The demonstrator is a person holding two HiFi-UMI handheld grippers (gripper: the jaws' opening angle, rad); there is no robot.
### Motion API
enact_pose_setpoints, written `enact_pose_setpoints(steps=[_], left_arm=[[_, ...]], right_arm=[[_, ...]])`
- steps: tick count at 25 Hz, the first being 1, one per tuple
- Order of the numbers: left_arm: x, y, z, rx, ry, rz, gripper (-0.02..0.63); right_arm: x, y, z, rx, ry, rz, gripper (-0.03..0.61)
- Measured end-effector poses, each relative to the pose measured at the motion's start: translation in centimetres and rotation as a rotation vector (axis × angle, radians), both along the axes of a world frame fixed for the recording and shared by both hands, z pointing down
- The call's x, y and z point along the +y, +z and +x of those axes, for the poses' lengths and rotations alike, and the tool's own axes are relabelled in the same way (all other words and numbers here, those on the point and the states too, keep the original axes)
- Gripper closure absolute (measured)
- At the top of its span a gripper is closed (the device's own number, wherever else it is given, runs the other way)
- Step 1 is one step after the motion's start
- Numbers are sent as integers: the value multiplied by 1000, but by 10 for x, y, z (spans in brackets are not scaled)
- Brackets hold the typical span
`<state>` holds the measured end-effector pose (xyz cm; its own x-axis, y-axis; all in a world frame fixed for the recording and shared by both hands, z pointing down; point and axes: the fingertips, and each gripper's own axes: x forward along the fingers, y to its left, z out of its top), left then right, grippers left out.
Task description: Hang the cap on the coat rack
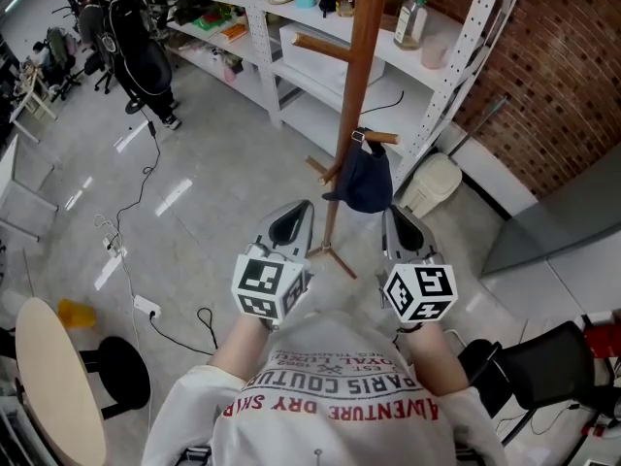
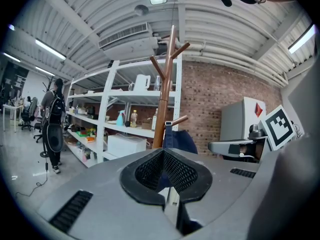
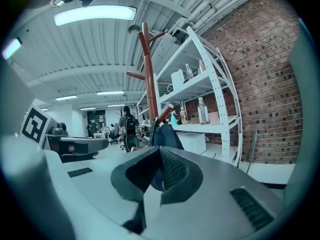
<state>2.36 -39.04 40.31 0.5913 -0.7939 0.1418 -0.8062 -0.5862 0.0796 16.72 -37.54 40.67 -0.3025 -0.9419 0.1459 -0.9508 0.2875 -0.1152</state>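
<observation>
The dark blue cap [image 1: 367,181] hangs by its strap from a low peg of the brown wooden coat rack [image 1: 354,76]. Neither gripper touches it. My left gripper [image 1: 291,223] and right gripper [image 1: 401,229] are side by side close to my chest, short of the rack's base, both shut and empty. In the left gripper view the cap [image 2: 182,141] shows just above the closed left gripper [image 2: 162,171], beside the coat rack [image 2: 162,109]. The right gripper view shows the cap [image 3: 167,136] on the coat rack [image 3: 149,84], beyond the closed right gripper [image 3: 159,176].
White metal shelving [image 1: 291,56] with bottles and boxes stands behind the rack, against a brick wall [image 1: 543,56]. A white bin [image 1: 432,184] sits right of the rack. A person with a backpack [image 1: 131,47] stands far left. Cables [image 1: 136,212] cross the floor; a black chair [image 1: 543,367] is lower right.
</observation>
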Motion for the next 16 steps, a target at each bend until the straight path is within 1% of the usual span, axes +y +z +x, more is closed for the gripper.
enact_pose_setpoints(steps=[4, 16], left_arm=[[1, 2, -1, -5, -2, -4, 607], [-1, 0, -3, -15, 2, -6, 607]], right_arm=[[1, 4, -7, -16, -46, -30, 565], [-1, 7, -12, -3, -50, -37, 565]])
